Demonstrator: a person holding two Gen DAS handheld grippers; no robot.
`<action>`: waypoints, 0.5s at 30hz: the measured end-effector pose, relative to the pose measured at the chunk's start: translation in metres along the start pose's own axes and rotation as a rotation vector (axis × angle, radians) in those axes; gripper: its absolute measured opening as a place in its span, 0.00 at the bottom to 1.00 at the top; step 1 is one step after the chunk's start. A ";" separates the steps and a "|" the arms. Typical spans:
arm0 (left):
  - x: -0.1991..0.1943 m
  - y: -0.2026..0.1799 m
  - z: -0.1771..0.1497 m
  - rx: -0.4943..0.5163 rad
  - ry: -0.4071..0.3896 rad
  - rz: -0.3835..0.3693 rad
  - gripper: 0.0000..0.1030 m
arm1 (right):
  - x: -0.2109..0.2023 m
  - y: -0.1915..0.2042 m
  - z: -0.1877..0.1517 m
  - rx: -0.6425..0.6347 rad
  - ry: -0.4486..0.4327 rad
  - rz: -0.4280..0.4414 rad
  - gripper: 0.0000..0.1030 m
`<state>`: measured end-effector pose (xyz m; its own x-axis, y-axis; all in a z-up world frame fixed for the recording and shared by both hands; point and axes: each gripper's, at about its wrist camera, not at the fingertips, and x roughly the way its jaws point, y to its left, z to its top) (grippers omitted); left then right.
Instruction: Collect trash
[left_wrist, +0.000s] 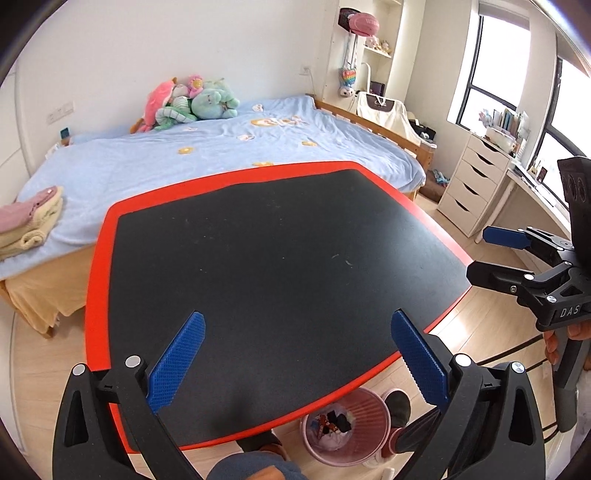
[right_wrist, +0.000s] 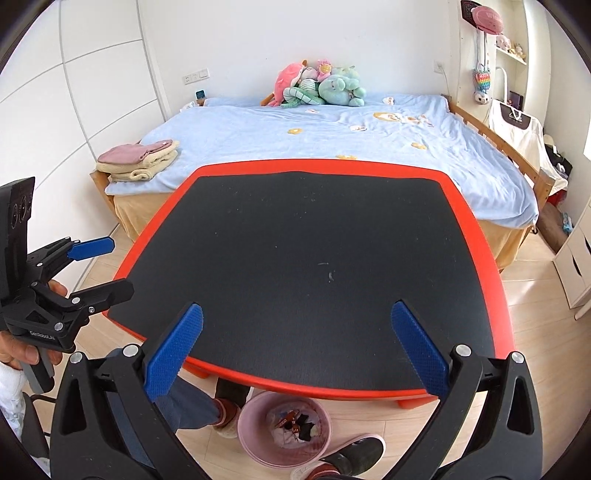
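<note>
A pink waste bin (left_wrist: 347, 424) stands on the floor under the near edge of the table and holds several pieces of trash (left_wrist: 332, 424). It also shows in the right wrist view (right_wrist: 284, 430) with trash (right_wrist: 295, 424) inside. The black table top with red rim (left_wrist: 99, 295) carries nothing; it also shows in the right wrist view (right_wrist: 491, 266). My left gripper (left_wrist: 297, 332) is open and empty above the table's near edge. My right gripper (right_wrist: 297, 325) is open and empty, and shows in the left wrist view (left_wrist: 476, 254) past the table's right edge.
A bed with a blue cover (left_wrist: 207, 155) lies behind the table, with plush toys (left_wrist: 192, 99) and folded towels (left_wrist: 26, 225). A white drawer unit (left_wrist: 472, 184) stands at the right. The person's slippered feet (right_wrist: 354, 454) are beside the bin.
</note>
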<state>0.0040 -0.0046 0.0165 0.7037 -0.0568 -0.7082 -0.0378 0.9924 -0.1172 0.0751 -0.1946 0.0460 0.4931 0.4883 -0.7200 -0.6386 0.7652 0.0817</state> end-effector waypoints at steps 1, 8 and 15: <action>0.000 0.000 0.001 -0.003 0.000 -0.002 0.94 | 0.001 0.000 0.001 -0.003 0.001 0.001 0.97; 0.001 0.000 0.002 -0.014 0.003 -0.005 0.94 | 0.003 0.000 0.004 -0.012 0.005 0.002 0.97; -0.005 -0.002 0.001 -0.017 -0.030 0.052 0.94 | 0.003 0.001 0.004 -0.014 0.008 0.003 0.97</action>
<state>0.0017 -0.0058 0.0211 0.7213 -0.0016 -0.6926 -0.0868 0.9919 -0.0926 0.0788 -0.1906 0.0467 0.4866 0.4872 -0.7252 -0.6481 0.7579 0.0742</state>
